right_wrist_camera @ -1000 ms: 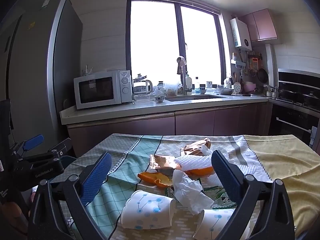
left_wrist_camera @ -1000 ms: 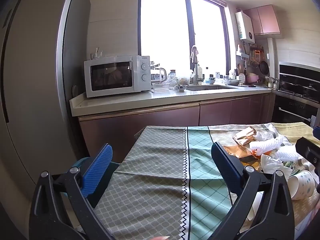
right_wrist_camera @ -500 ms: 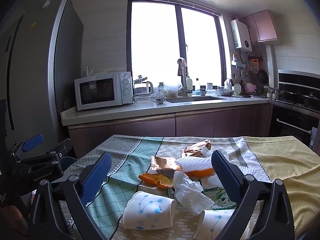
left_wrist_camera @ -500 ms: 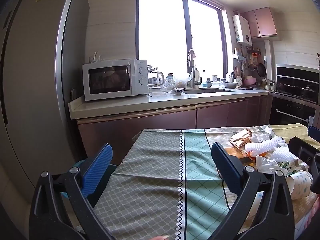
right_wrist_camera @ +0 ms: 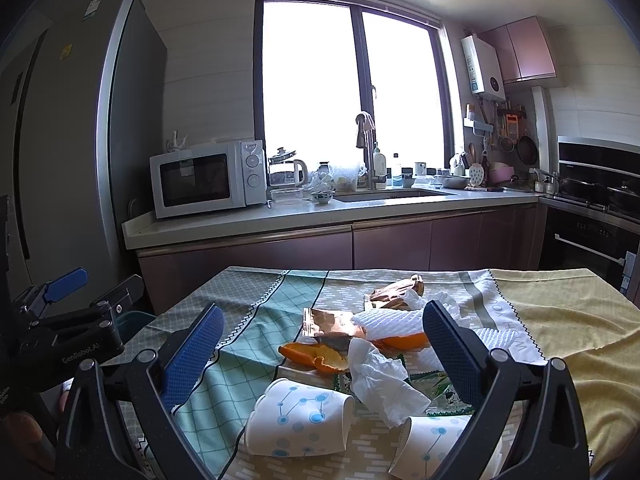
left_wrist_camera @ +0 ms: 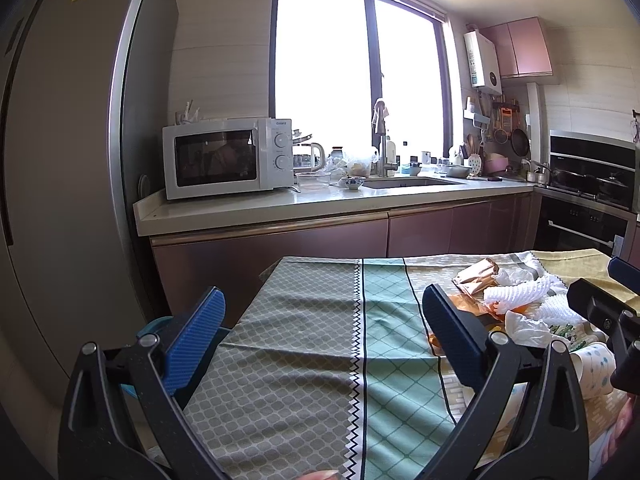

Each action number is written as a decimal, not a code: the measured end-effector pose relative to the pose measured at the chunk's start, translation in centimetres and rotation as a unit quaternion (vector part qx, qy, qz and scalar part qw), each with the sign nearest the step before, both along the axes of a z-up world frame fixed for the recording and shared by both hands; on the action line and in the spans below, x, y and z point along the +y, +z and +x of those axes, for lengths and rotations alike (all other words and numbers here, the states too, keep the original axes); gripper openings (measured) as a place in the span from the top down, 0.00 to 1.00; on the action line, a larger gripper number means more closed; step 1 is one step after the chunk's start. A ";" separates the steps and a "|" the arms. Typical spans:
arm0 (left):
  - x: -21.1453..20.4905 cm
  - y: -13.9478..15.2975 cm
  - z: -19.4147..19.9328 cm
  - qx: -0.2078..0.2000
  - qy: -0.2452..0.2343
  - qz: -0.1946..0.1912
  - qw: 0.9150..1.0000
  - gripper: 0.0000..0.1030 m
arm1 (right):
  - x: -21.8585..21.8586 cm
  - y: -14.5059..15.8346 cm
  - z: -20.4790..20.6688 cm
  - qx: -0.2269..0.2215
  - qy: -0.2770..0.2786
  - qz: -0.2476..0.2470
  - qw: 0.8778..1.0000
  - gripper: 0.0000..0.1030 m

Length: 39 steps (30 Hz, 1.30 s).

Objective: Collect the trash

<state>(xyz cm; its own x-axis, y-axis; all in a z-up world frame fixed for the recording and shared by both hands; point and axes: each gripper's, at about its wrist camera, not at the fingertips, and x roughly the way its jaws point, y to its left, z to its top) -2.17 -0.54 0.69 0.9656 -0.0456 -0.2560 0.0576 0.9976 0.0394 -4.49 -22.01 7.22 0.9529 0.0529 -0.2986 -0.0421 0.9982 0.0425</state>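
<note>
While both hover level above the surface [right_wrist_camera: 568, 320], left claw [left_wrist_camera: 320, 328] spread empty, right claw [right_wrist_camera: 320, 340] spread empty over paper cup [right_wrist_camera: 300, 420], "GenRobot.AI" legible on left claw body.

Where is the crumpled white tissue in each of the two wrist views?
Left wrist view: the crumpled white tissue lies far right on the tablecloth, beyond the left hand-held gripper's right finger.
Right wrist view: the tissue lies low in the centre, between the open fingers of the right hand-held gripper, behind the paper cup.
Shared landmark: the white microwave on the counter.
</note>
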 end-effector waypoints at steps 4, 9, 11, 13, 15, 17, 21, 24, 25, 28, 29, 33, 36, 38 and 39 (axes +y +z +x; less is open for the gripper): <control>-0.1 0.0 -0.1 -0.001 -0.001 0.000 1.000 0.05 | 0.0 -0.1 0.0 0.001 0.000 0.002 1.000 0.06; -0.1 0.0 -0.2 -0.001 0.000 -0.001 1.000 0.05 | 0.0 -0.1 -0.1 0.001 -0.001 0.002 1.000 0.06; -0.1 0.0 -0.2 0.000 -0.001 -0.001 1.000 0.05 | 0.0 -0.2 -0.1 0.001 0.000 0.003 1.000 0.06; -0.2 0.0 -0.2 -0.001 0.000 -0.001 1.000 0.05 | -0.1 -0.2 -0.1 0.001 0.000 0.003 1.000 0.06; -0.3 -0.1 -0.3 -0.001 -0.001 -0.001 1.000 0.05 | -0.1 -0.2 -0.1 0.001 -0.001 0.003 1.000 0.06; -0.3 -0.1 -0.4 -0.001 -0.002 -0.003 1.000 0.05 | -0.1 -0.2 -0.1 0.002 -0.001 0.003 1.000 0.06; -0.4 -0.2 -0.4 -0.001 -0.002 -0.003 1.000 0.05 | 0.0 -0.3 -0.1 0.003 -0.001 0.004 1.000 0.06; -0.4 -0.2 -0.5 0.001 -0.003 -0.005 1.000 0.05 | 0.0 -0.3 0.0 0.003 -0.001 0.005 1.000 0.06; -0.4 -0.2 -0.4 0.001 -0.003 -0.005 1.000 0.05 | 0.0 -0.3 0.0 0.004 -0.001 0.005 1.000 0.06; -0.4 -0.2 -0.3 0.002 -0.005 -0.005 1.000 0.05 | -0.1 -0.3 0.0 0.004 -0.002 0.006 1.000 0.06; -0.5 -0.2 -0.4 0.002 -0.005 -0.005 1.000 0.05 | -0.1 -0.3 0.0 0.004 -0.002 0.007 1.000 0.06; -0.5 -0.3 -0.2 0.003 -0.007 -0.005 1.000 0.05 | -0.2 -0.3 0.1 0.005 -0.002 0.009 1.000 0.06; -0.5 -0.4 -0.1 0.005 -0.010 -0.004 1.000 0.05 | -0.2 -0.3 0.1 0.005 -0.002 0.009 1.000 0.06; -0.6 -0.4 -0.1 0.005 -0.011 -0.004 1.000 0.05 | -0.3 -0.4 0.1 0.006 -0.002 0.010 1.000 0.06; -0.5 -0.4 -0.1 0.006 -0.012 -0.005 1.000 0.05 | -0.3 -0.4 0.1 0.006 -0.002 0.010 1.000 0.06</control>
<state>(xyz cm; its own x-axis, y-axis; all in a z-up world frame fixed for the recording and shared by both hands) -2.29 -1.08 0.28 0.9611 -0.0716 -0.2669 0.0824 0.9962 0.0295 -4.36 -22.30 6.85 0.9493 0.0550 -0.3096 -0.0371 0.9973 0.0634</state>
